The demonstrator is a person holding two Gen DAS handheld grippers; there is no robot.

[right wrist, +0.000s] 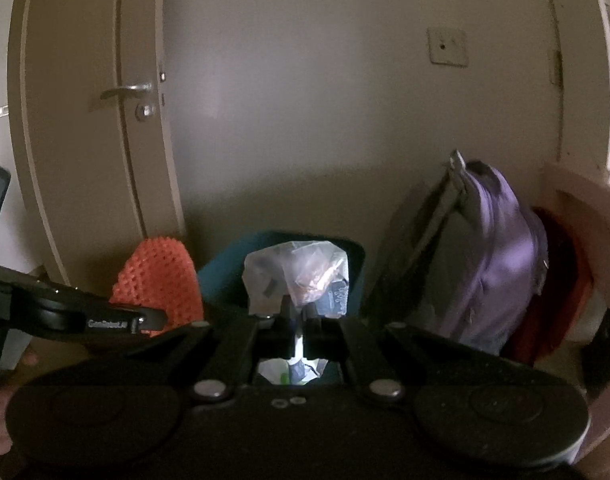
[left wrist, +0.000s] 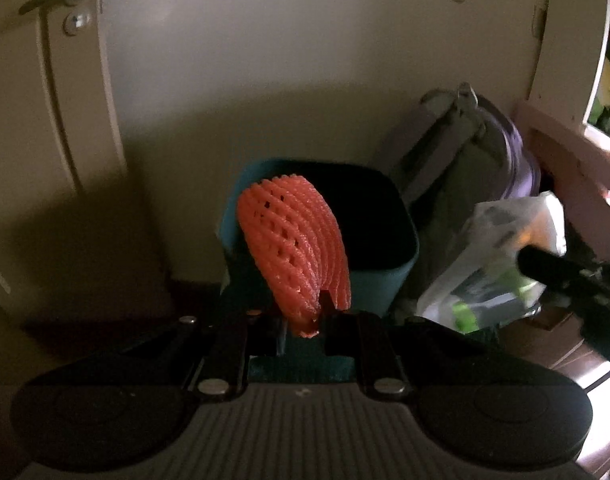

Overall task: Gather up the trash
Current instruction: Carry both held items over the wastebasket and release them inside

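The left gripper (left wrist: 305, 326) is clamped on an orange foam fruit net (left wrist: 295, 248), centre frame before a teal plastic bin (left wrist: 389, 280). The right gripper (right wrist: 299, 320) pinches a clear, seemingly wrapper-filled plastic bag (right wrist: 297, 276) at lower centre, before the same bin. A purple bag (right wrist: 493, 264) leans right.

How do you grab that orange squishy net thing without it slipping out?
Probably at its narrow bottom end, coming from below, just as the left gripper pinches it now. The orange foam net fans out wide and floppy higher up, so the bunched lower tip looks like the only part thin enough for the fingers to clamp.
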